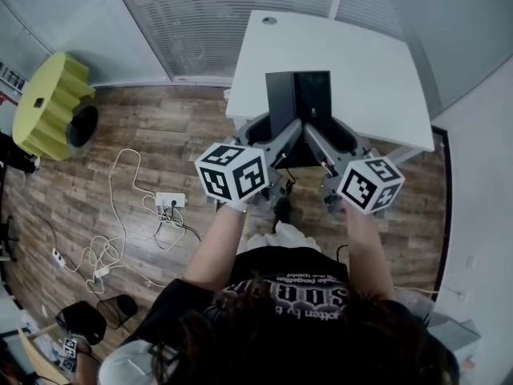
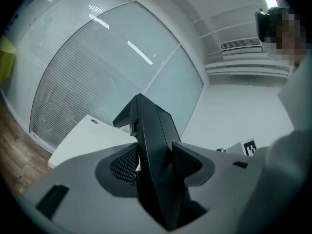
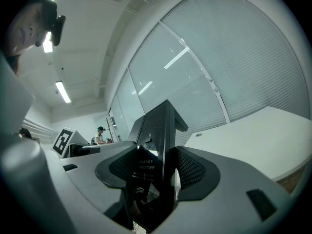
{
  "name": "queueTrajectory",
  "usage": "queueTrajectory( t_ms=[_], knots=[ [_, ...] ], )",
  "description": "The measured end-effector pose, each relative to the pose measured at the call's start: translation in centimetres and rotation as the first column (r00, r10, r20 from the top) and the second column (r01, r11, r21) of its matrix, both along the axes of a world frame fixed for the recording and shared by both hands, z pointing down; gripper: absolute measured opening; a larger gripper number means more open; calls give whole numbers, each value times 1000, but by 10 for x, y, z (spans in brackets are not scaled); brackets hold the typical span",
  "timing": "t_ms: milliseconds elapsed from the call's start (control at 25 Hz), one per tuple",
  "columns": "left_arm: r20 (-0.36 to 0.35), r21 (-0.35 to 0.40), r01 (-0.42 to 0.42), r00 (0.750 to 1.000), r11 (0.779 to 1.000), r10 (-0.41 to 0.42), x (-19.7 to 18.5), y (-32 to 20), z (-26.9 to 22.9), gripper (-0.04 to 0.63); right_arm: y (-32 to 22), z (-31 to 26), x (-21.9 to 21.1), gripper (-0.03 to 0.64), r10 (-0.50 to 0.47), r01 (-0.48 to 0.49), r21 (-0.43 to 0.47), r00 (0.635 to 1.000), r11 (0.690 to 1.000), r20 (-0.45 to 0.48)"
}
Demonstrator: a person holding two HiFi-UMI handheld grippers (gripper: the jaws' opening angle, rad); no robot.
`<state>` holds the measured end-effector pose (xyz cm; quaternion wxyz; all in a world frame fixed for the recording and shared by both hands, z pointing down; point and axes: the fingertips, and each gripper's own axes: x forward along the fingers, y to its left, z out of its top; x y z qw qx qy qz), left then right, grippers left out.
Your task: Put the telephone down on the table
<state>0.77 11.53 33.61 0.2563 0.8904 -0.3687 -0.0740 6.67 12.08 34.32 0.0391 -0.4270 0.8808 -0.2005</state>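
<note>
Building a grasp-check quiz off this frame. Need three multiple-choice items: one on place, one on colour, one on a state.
1. Where is the telephone?
A. held up at the near edge of the table
B. lying flat at the table's far edge
C. on a shelf

2. What colour is the telephone?
A. white
B. yellow
C. black

3. How do the jaws of the left gripper stand?
A. wide apart, empty
B. closed on the telephone
C. shut together on nothing

1 A: the head view shows it gripped over that edge.
2 C: its casing is dark in every view.
3 B: the pads press its casing from both sides.
</note>
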Motion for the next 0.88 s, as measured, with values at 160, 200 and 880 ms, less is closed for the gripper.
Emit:
queueTrajectory(
  t_ms=[160, 200, 880],
  knots=[
    [8, -2, 19, 1000, 1000, -19, -3, -35, 1, 207, -36, 1, -3, 261, -20, 20, -4, 1000, 1000, 8],
    [9, -3, 24, 1000, 1000, -24, -3, -43, 0, 207, -45, 0, -3, 261, -26, 26, -4, 1000, 1000, 8],
    [16, -12, 77, 997, 997, -77, 17, -167, 0, 207, -171, 0, 17, 260, -74, 74, -13, 997, 997, 12]
  ],
)
